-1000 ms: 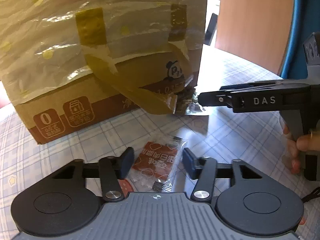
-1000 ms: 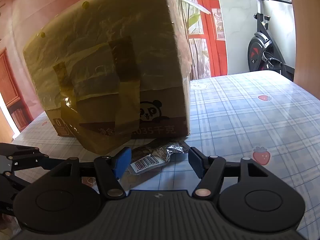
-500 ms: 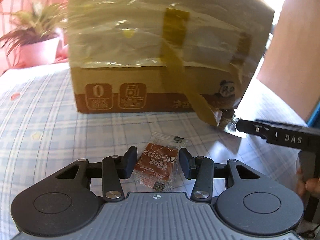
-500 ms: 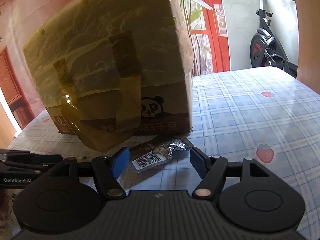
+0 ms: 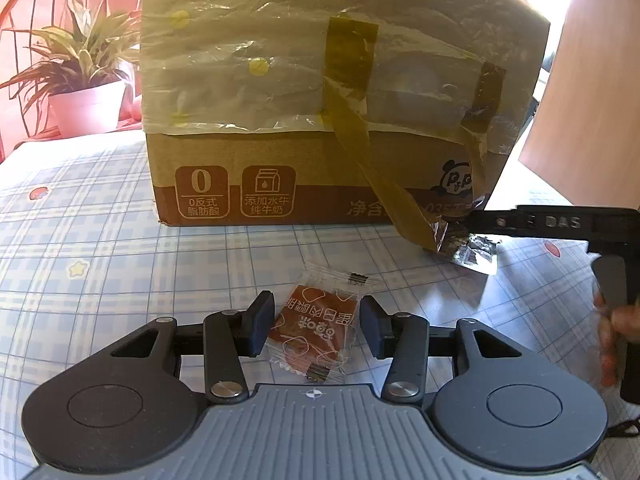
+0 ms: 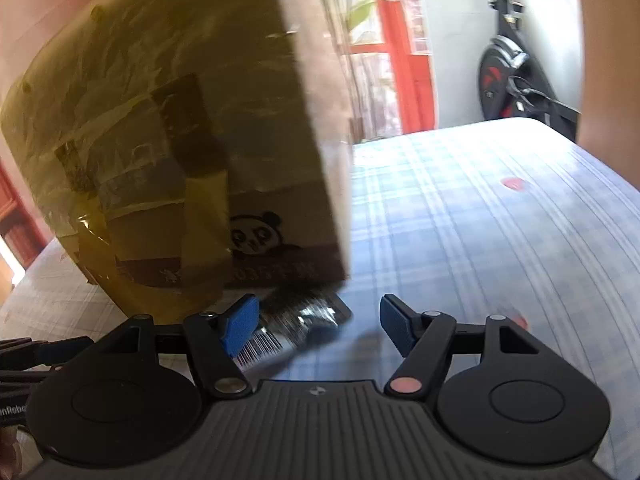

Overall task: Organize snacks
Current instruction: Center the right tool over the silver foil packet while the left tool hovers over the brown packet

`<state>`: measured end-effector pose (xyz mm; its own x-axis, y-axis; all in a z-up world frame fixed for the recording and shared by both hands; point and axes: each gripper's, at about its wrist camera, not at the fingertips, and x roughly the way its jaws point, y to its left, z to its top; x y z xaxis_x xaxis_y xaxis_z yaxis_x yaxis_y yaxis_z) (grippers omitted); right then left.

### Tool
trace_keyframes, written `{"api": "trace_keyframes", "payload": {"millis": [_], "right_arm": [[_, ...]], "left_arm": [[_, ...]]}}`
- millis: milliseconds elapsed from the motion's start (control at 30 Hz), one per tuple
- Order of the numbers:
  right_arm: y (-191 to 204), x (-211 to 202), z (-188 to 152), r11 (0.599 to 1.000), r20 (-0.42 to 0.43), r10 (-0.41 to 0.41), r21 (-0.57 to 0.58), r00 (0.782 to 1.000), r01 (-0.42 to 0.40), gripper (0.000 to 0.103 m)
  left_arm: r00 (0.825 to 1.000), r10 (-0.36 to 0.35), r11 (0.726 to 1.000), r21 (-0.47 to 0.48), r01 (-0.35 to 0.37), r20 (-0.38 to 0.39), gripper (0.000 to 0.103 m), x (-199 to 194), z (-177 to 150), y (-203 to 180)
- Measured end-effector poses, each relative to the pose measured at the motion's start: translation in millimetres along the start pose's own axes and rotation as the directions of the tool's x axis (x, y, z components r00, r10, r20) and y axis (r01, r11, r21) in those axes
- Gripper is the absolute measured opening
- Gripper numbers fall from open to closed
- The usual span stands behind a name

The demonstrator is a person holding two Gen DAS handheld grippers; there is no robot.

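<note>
Two snack packets lie on the smooth plaid tablecloth (image 5: pixel 100 240): a flat orange packet (image 5: pixel 316 328) rests between the spread fingers of the left gripper (image 5: pixel 314 326), untouched. The crinkled silver packet (image 6: pixel 296 326) lies before the taped cardboard box (image 5: pixel 320 120), by the left finger of the released right gripper (image 6: pixel 320 326).

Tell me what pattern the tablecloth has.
Pale blue and white plaid tablecloth with small strawberries and stars; clearest in the left wrist view.
</note>
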<state>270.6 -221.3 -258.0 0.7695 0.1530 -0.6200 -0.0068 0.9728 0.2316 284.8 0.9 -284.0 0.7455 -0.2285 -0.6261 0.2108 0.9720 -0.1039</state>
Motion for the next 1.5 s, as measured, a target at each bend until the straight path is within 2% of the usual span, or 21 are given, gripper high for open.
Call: {"api": "trace_keyframes", "payload": {"millis": [67,200,300,367,500,800,833,867,933,1067,1233,1367,1500], "right_arm": [[6,7,5,0.999,-0.009,-0.004,-0.048,1.000,0.003,0.071],[7,23,7,0.998,-0.046,-0.009,-0.066,0.999,0.006,0.070],[13,24,1,0.993,-0.030,-0.027,-0.113,0.999,0.023,0.068],[16,22,0,0.993,-0.035,-0.018,-0.121,0.999,0.014,0.061],[23,18,-5,0.986,-0.054,-0.026,-0.165,0.998,0.017,0.055],[28,-8,-26,0.990,-0.062,-0.005,-0.141,0.998,-0.003,0.054],[27,-10,-28,0.990,-0.057,0.007,-0.138,0.998,-0.014,0.059],[26,-12,-30,0.991,-0.051,0.024,-0.131,0.998,-0.031,0.072],[22,-16,-31,0.993,-0.029,0.031,-0.116,0.999,-0.034,0.087],[24,-15,-24,0.986,-0.034,0.067,-0.149,0.997,-0.071,0.090],[36,-2,-27,0.951,-0.098,0.068,-0.295,0.993,-0.094,0.098],[39,11,-27,0.935,-0.153,0.081,-0.331,0.985,-0.129,0.103],[42,15,-26,0.930,-0.150,0.083,-0.343,0.985,-0.131,0.103]], "left_arm": [[1.000,-0.008,1.000,-0.010,0.008,0.001,0.050,0,0,2],[1.000,-0.022,1.000,-0.020,0.022,0.006,0.051,-1,-1,5],[1.000,-0.022,1.000,-0.017,0.022,0.009,0.051,-1,-1,4],[1.000,-0.018,1.000,-0.013,0.018,0.011,0.051,0,-2,3],[1.000,-0.021,1.000,-0.018,0.021,0.014,0.051,0,-2,4],[1.000,-0.023,0.999,-0.023,0.024,0.020,0.051,0,-2,4],[0.999,-0.024,0.999,-0.024,0.025,0.021,0.051,0,-2,4],[0.999,-0.025,0.999,-0.025,0.026,0.021,0.051,-1,-2,4],[0.999,-0.029,0.999,-0.029,0.030,0.022,0.051,-1,-2,5],[0.999,-0.030,0.999,-0.032,0.031,0.024,0.051,-1,-2,5],[0.999,-0.037,0.998,-0.041,0.038,0.027,0.051,-1,-2,7],[0.999,-0.035,0.999,-0.039,0.036,0.027,0.051,-1,-2,7],[0.999,-0.037,0.998,-0.041,0.038,0.028,0.051,-1,-2,7]]}}
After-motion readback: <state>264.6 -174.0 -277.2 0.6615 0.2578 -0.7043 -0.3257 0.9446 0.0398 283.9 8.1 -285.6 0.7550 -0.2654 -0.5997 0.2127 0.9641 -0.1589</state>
